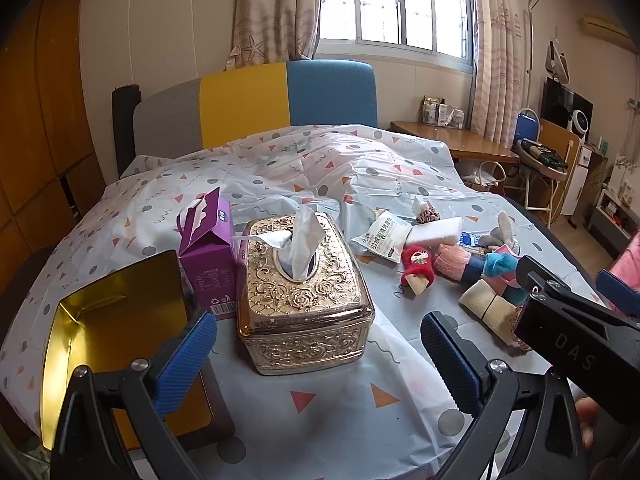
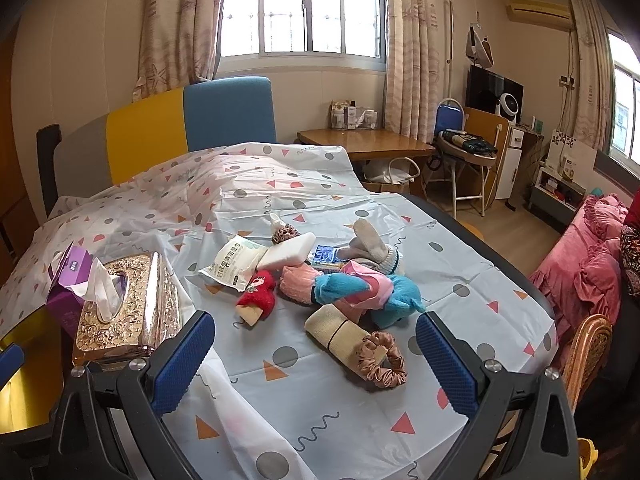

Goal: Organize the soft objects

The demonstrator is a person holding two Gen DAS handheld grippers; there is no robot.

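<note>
Bare cloth ahead (tissue box blocks left)

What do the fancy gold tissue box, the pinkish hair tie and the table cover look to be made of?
The tissue box looks like metal or metal-plated plastic: shiny gold with embossed roses and mirror-like edges. The hair scrunchie looks like satin: smooth gathered folds with a soft sheen. The table cover looks like thin plastic sheeting: glossy, with sharp fold creases and crinkles. Both grippers are open and empty.

Daylight came through a barred window flanked by patterned curtains; a wooden desk stood beneath, cream walls around.
</note>
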